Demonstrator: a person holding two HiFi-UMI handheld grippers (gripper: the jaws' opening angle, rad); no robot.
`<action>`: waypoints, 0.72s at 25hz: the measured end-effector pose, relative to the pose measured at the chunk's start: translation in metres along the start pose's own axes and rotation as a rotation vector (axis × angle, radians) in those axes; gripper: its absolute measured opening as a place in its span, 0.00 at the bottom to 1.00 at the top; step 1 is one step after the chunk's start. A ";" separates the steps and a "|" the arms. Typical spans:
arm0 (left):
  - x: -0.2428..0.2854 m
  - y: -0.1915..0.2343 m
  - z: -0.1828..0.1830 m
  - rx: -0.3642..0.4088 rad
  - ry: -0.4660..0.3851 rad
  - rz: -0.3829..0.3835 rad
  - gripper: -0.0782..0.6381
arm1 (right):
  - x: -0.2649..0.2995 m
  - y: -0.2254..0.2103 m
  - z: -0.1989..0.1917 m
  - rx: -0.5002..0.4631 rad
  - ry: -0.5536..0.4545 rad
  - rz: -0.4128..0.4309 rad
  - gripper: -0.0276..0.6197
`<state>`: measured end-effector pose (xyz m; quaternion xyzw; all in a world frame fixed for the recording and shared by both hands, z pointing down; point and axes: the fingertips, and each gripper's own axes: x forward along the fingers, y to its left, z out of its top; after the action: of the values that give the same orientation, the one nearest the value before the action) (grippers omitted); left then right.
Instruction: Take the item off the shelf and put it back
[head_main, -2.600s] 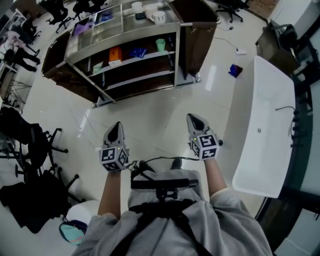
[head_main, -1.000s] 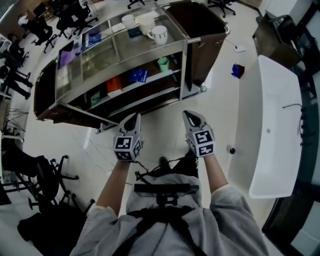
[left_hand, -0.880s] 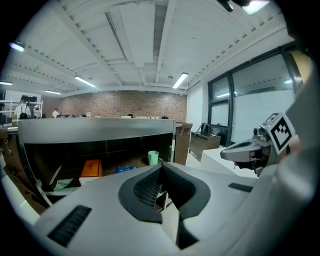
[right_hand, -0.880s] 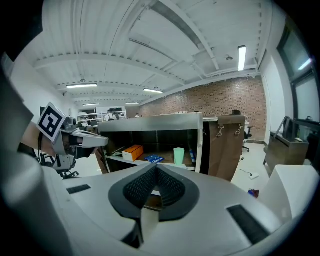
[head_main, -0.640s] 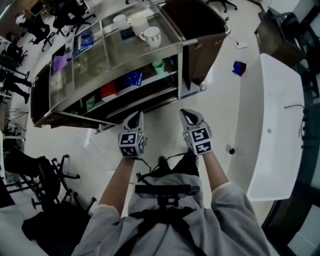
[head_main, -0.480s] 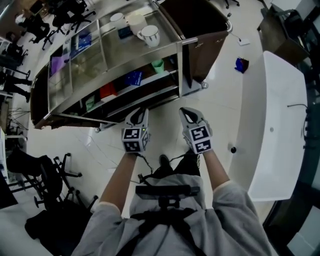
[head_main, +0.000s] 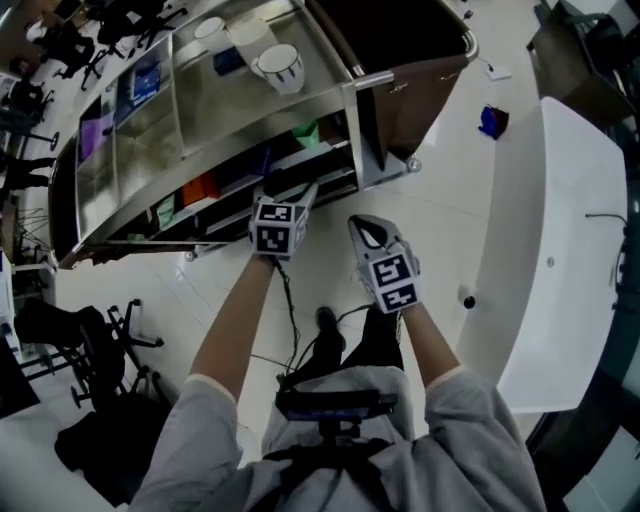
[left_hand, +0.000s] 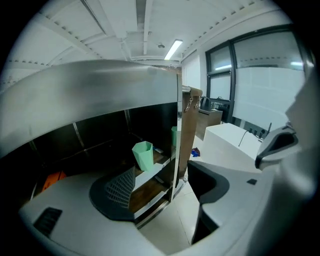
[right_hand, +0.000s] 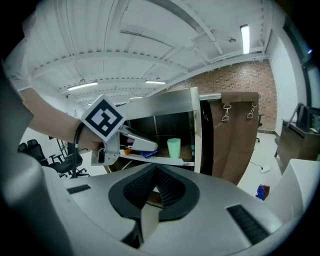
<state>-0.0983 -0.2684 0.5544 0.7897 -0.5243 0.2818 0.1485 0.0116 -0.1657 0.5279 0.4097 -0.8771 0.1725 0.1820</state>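
Two grippers and one shelf unit, listed from left.

1. Black chairs, grouped on the floor at far left.
2. Steel shelf, several tiers, with a brown side panel at its right end. A white mug stood on its top.
3. Orange box, on the middle tier, left part.
4. Blue packet, lying flat on the same tier, right of the box.
5. Green cup, upright on the middle tier near the right post, untouched.
6. Left gripper, reaching in at the middle tier. Its jaws had just been opening and stood wide apart with nothing between them. The cup showed beyond them, and the packet lay just beside their tips.
7. Right gripper, held back over the floor, clear of the shelf. Its jaw tips were together and it held nothing.
8. Small blue object, on the floor right of the shelf.
9. White table, along the right side.
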 end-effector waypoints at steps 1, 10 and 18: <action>0.012 0.001 0.002 0.008 0.009 -0.005 0.59 | 0.004 -0.003 -0.001 0.002 0.004 0.004 0.06; 0.095 0.037 -0.004 0.092 0.096 0.072 0.69 | 0.041 -0.023 -0.015 0.027 0.025 0.025 0.06; 0.130 0.050 0.004 0.102 0.090 0.069 0.70 | 0.051 -0.028 -0.034 0.055 0.047 0.037 0.06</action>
<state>-0.1046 -0.3876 0.6259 0.7641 -0.5292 0.3483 0.1216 0.0086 -0.2008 0.5855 0.3942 -0.8749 0.2096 0.1878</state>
